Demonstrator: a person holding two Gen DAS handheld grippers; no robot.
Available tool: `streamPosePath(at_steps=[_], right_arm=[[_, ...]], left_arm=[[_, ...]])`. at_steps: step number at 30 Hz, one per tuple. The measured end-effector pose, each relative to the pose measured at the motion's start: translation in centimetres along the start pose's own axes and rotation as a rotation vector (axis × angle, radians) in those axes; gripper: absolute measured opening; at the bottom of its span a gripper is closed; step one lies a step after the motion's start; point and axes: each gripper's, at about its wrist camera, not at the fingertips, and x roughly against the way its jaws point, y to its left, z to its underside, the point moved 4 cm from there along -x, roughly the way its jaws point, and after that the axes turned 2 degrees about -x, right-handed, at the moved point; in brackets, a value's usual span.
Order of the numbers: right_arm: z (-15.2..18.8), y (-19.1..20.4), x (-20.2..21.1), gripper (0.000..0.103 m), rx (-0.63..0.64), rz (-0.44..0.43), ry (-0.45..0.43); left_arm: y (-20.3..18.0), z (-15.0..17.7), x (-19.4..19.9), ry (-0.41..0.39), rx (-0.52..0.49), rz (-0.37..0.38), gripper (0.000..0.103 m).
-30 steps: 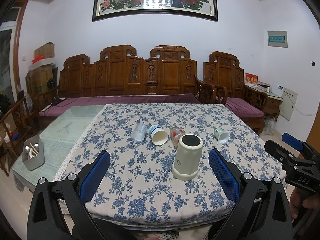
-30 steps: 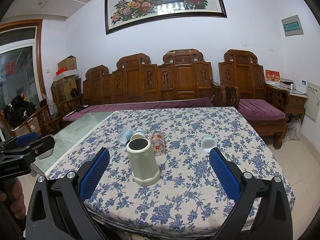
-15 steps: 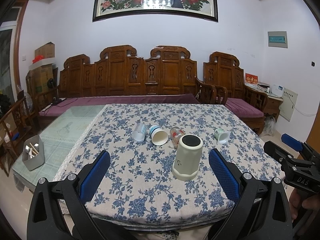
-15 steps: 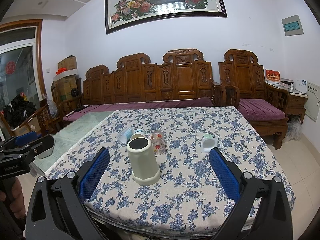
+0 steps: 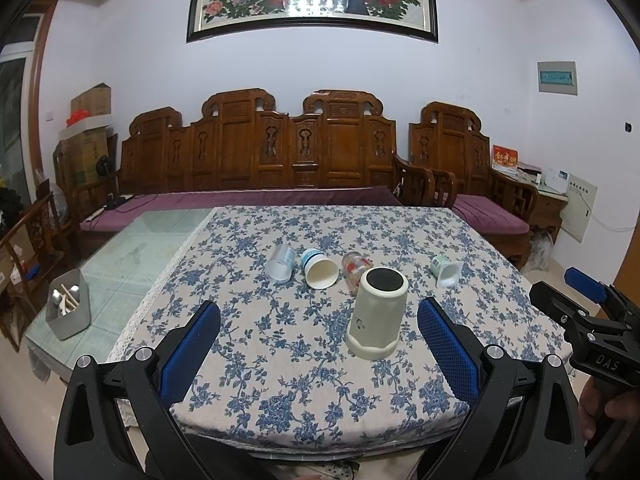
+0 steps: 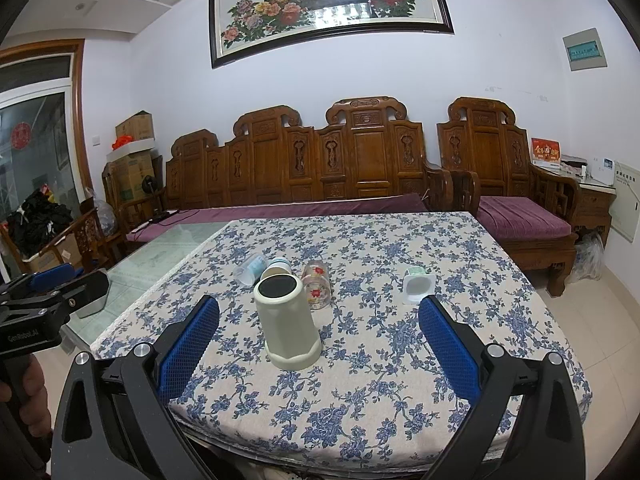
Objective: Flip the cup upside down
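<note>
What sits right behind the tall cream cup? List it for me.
Behind the tall cream cup lies a glass with red flowers on its side, beside a white paper cup. The cream cup covers the glass's near end, so its rim cannot be seen in the left wrist view.

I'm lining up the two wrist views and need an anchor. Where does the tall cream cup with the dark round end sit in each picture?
Left wrist view: the tall cream cup stands right of centre on the floral tablecloth, near the right fingertip.
Right wrist view: the same cup stands left of centre, nearer the left fingertip.
Shared landmark: the glass with red flowers lying on its side just behind the cup.
</note>
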Motion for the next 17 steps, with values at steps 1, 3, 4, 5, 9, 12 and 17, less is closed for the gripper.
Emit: streamPosePath(at_steps=[1, 3, 4, 5, 9, 12, 17], right_arm=[[0.01, 0.04, 0.0, 0.101, 0.0, 0.0, 0.0], [0.01, -0.01, 0.0, 0.101, -0.001, 0.0, 0.001], [0.02, 0.03, 0.01, 0.101, -0.001, 0.0, 0.001], [0.03, 0.08, 0.01, 0.101, 0.0, 0.0, 0.001], [0.04, -0.06, -0.08, 0.101, -0.001, 0.0, 0.001], [0.05, -0.06, -0.08, 0.101, -0.001, 0.0, 0.001], [0.08, 0.0, -0.1, 0.101, 0.0, 0.0, 0.001]], left_arm=[[-0.01, 0.01, 0.0, 0.0, -0.001, -0.001, 0.095], [0.02, 0.01, 0.04, -0.002, -0.001, 0.0, 0.095], [0.03, 0.0, 0.03, -0.003, -0.003, -0.001, 0.095], [0.01, 0.0, 0.0, -0.003, -0.003, -0.001, 0.095], [0.02, 0.01, -0.05, -0.002, -0.003, 0.0, 0.095], [0.04, 0.12, -0.04, -0.001, -0.005, -0.001, 0.095], [-0.03, 0.2, -0.02, -0.005, -0.004, -0.006, 0.095]])
